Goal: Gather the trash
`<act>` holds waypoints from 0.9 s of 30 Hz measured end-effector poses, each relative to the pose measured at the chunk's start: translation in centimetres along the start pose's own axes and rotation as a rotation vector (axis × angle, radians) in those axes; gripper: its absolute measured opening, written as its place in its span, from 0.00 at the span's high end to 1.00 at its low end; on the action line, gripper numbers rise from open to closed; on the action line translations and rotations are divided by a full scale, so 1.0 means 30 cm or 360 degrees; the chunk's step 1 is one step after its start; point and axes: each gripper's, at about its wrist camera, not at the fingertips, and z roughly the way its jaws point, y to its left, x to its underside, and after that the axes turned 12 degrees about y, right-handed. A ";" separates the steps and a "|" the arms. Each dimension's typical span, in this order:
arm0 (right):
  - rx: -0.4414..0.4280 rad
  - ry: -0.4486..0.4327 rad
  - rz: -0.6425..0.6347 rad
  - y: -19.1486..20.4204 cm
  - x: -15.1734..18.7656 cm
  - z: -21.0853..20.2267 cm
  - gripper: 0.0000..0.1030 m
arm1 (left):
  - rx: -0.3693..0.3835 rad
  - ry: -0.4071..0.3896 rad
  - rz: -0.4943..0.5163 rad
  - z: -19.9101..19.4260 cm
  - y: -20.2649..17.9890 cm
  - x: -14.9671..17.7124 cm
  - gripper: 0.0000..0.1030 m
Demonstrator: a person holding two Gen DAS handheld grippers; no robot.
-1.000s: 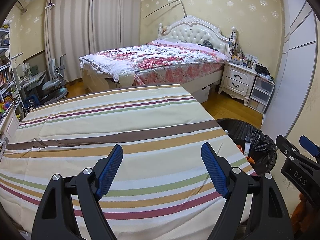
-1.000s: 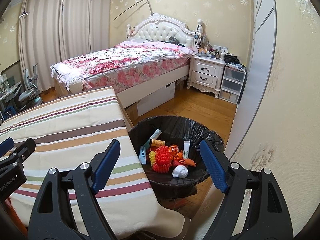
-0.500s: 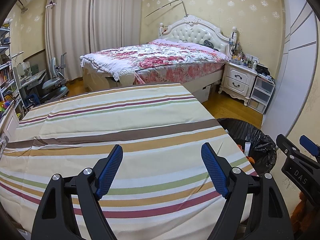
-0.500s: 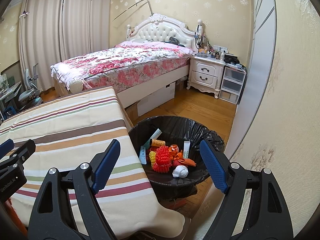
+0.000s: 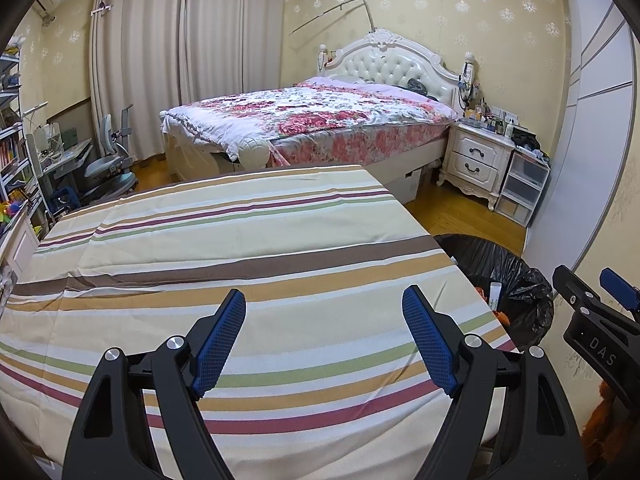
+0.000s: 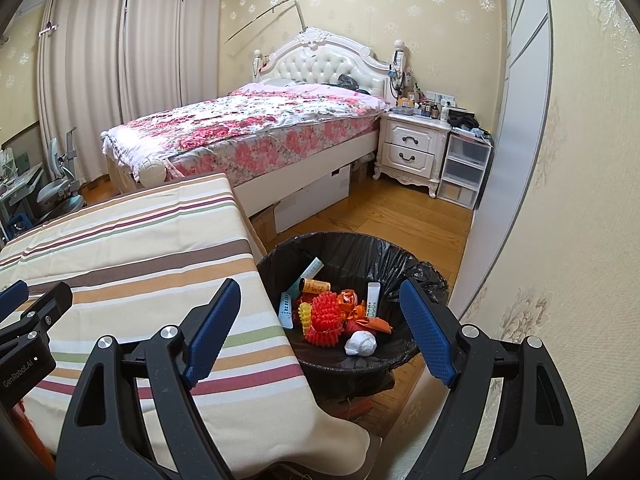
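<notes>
A black-lined trash bin [image 6: 352,256] on the wood floor holds a red spiky ball [image 6: 326,316], a crumpled white wad [image 6: 361,343] and orange scraps, touching the striped table's [image 6: 132,248] corner at its 9 o'clock. The right gripper [image 6: 320,312] hangs above the bin, jaws wide apart and empty. The left gripper [image 5: 324,322], at the table's 6 o'clock, is likewise spread, holding nothing.

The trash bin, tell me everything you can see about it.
The bin is round, lined with a crinkled black plastic bag, and stands upright on the wood floor beside the striped table. It is open-topped and holds a red spiky ball, a white wad, orange scraps and small packages. Neither gripper touches it.
</notes>
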 end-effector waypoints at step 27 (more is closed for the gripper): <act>0.0000 0.0001 -0.0001 0.004 0.003 0.001 0.22 | -0.0014 -0.0008 -0.0040 -0.003 0.010 0.027 0.24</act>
